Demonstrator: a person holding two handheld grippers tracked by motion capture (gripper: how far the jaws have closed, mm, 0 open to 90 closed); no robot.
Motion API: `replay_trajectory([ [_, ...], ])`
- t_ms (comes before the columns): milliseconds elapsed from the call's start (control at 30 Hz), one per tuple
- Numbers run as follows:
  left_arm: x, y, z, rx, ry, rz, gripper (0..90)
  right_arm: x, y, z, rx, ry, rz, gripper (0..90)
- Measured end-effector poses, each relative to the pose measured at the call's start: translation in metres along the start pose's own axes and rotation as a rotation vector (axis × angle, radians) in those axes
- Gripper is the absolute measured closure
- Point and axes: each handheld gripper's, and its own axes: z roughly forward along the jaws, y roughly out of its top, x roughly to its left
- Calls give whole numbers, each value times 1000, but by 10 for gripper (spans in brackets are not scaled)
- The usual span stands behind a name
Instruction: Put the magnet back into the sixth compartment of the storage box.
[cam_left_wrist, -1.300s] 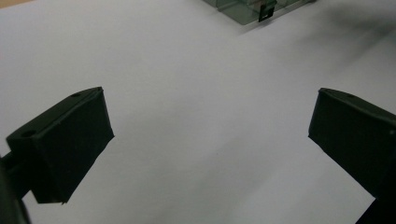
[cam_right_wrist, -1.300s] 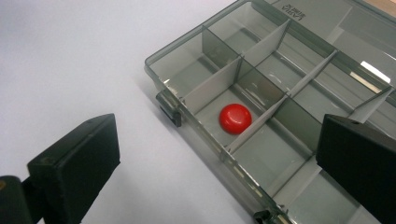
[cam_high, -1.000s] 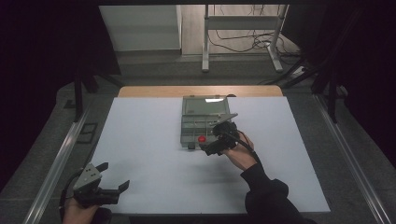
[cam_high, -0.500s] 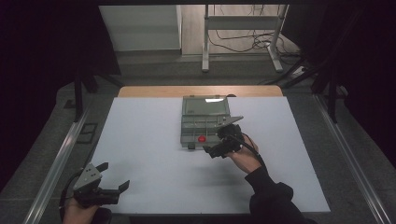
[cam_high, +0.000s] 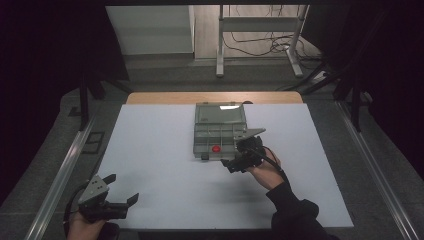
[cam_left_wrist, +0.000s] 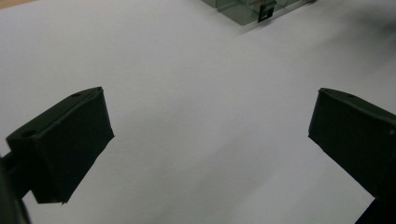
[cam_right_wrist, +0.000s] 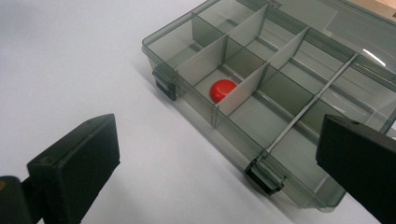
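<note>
Right gripper (cam_high: 234, 163) in high view: jaws spread, empty, at near right corner of smoky plastic organiser box (cam_high: 220, 131) lying lid-open mid white table (cam_high: 150, 150). Red cap (cam_high: 216, 148) sits in a near-row compartment. Left gripper (cam_high: 120, 202) rests at near left corner, open, empty, well apart from box.

Left gripper view: jaws wide, nothing btwn; box corner (cam_left_wrist: 243, 9) far off at top.

Right gripper view: adds what high view can't resolve, i.e. dividers, two front latches (cam_right_wrist: 265, 176), cap (cam_right_wrist: 223, 89) touching a divider. Cap prob. light, rigid, smooth & low, so pinch across its rim; thin dividers crowd the jaws.
</note>
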Motion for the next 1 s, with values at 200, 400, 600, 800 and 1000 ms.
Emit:
replay_trajectory([
  [200,0,0,0,0,0,0,1,2,-3,-8,-13,0,-1,0],
  [400,0,0,0,-3,1,-3,1,3,-8,-13,-18,-1,0,0],
  [600,0,0,0,-4,0,-5,1,4,-14,-17,-21,-9,-2,0],
  [800,0,0,0,-5,0,-6,1,4,-20,-21,-26,-16,-3,0],
  [1000,0,0,0,-5,0,-7,1,5,-25,-24,-31,-15,5,0],
])
